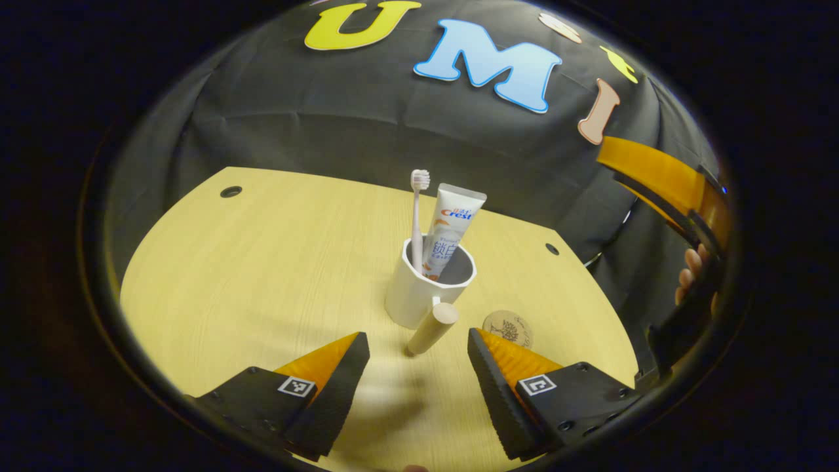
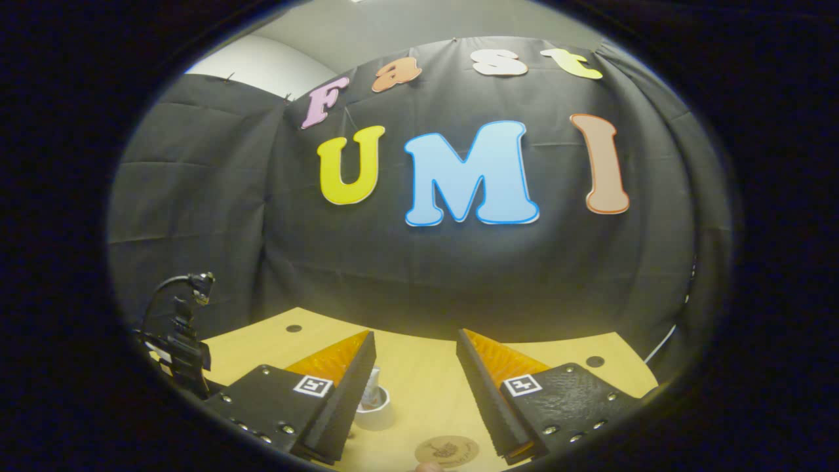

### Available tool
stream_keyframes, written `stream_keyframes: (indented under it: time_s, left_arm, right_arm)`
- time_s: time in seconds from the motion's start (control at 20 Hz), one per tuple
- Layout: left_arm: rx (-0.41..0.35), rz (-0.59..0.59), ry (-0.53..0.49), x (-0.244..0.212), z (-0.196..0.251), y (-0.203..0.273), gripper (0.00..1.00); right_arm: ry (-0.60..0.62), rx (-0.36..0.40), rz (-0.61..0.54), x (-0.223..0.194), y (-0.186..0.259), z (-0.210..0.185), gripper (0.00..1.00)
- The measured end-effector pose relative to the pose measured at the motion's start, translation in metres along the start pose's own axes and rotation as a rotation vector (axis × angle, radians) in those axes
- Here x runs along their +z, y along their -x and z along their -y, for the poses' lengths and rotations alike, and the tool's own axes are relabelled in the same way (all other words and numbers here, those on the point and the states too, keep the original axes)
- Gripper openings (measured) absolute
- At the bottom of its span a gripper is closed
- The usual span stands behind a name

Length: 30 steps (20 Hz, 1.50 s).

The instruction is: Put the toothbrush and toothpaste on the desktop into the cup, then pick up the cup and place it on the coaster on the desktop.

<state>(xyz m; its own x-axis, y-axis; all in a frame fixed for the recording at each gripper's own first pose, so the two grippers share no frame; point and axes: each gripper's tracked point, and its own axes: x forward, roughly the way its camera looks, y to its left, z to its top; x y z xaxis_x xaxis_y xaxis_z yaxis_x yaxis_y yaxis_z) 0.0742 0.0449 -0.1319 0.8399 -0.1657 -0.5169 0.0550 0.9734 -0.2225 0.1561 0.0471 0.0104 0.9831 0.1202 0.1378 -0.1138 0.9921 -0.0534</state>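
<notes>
A white cup (image 1: pixel 423 288) with a wooden handle (image 1: pixel 432 328) stands upright on the wooden desktop (image 1: pixel 262 275). A toothbrush (image 1: pixel 417 216) and a toothpaste tube (image 1: pixel 449 229) stand inside it. A round brown coaster (image 1: pixel 508 328) lies just right of the cup. My left gripper (image 1: pixel 416 367) is open, just short of the handle, which points toward it. In the right gripper view, my right gripper (image 2: pixel 416 383) is open and raised above the desk, with the cup (image 2: pixel 375 406) beside its left finger and the coaster (image 2: pixel 447 451) below.
The other gripper and a hand (image 1: pixel 691 262) holding it show at the right edge of the left gripper view. The desktop has small round holes (image 1: pixel 231 191) near its back corners. A black device on a stand (image 2: pixel 183 341) sits at the desk's left edge.
</notes>
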Motion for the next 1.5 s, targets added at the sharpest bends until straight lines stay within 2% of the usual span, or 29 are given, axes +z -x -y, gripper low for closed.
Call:
stream_keyframes:
  time_s: [0.3,0.4,0.45,0.5,0.55,0.6,0.65,0.7,0.8,0.9,0.95,1.0,1.15,1.2,1.25,1.3,1.4,1.5]
  left_arm:
    - [0.021,-0.057,-0.036,0.014,0.009,-0.020,0.96]
    - [0.031,-0.086,-0.038,0.016,0.010,-0.026,0.94]
    - [0.036,-0.109,-0.038,0.014,0.010,-0.030,0.94]
    - [0.044,-0.134,-0.046,0.011,0.009,-0.034,0.99]
    - [0.055,-0.158,-0.061,0.010,0.006,-0.039,0.96]
    - [0.066,-0.184,-0.074,0.008,0.005,-0.043,0.99]
    - [0.067,-0.210,-0.083,0.006,0.004,-0.046,0.92]
    - [0.065,-0.235,-0.084,0.005,0.005,-0.048,0.96]
    - [0.067,-0.286,-0.076,0.003,0.003,-0.053,0.93]
    - [0.071,-0.317,-0.066,0.003,0.001,-0.057,0.96]
    - [0.076,-0.330,-0.059,0.002,0.000,-0.060,0.93]
    - [0.084,-0.342,-0.056,0.001,-0.001,-0.063,0.81]
    - [0.097,-0.368,-0.072,-0.002,-0.002,-0.070,0.76]
    - [0.092,-0.376,-0.072,-0.003,0.001,-0.070,0.62]
    - [0.103,-0.384,-0.079,-0.006,0.002,-0.071,0.56]
    - [0.103,-0.395,-0.091,-0.008,0.002,-0.073,0.43]
    - [0.115,-0.403,-0.105,-0.012,0.003,-0.074,0.43]
    - [0.120,-0.425,-0.138,-0.015,0.003,-0.073,0.38]
  right_arm:
    - [0.011,-0.079,-0.038,0.008,0.042,0.035,0.80]
    - [0.009,-0.096,-0.051,0.008,0.048,0.043,0.80]
    - [0.008,-0.101,-0.054,0.009,0.051,0.046,0.82]
    - [0.007,-0.104,-0.058,0.009,0.053,0.049,0.80]
    - [0.007,-0.109,-0.062,0.009,0.055,0.052,0.80]
    - [0.005,-0.114,-0.066,0.008,0.056,0.055,0.80]
    - [0.002,-0.117,-0.071,0.007,0.057,0.056,0.80]
    - [-0.001,-0.118,-0.079,0.005,0.059,0.057,0.80]
    - [-0.005,-0.123,-0.095,0.001,0.060,0.060,0.80]
    - [-0.010,-0.125,-0.106,-0.003,0.063,0.062,0.80]
    - [-0.010,-0.128,-0.114,-0.005,0.064,0.063,0.80]
    - [-0.011,-0.133,-0.120,-0.007,0.064,0.064,0.82]
    - [-0.029,-0.144,-0.140,-0.012,0.067,0.068,0.80]
    - [-0.036,-0.147,-0.145,-0.013,0.068,0.068,0.80]
    - [-0.040,-0.154,-0.148,-0.014,0.070,0.070,0.80]
    - [-0.044,-0.161,-0.150,-0.015,0.071,0.072,0.80]
    - [-0.047,-0.171,-0.153,-0.015,0.074,0.073,0.80]
    - [-0.046,-0.178,-0.160,-0.017,0.077,0.074,0.80]
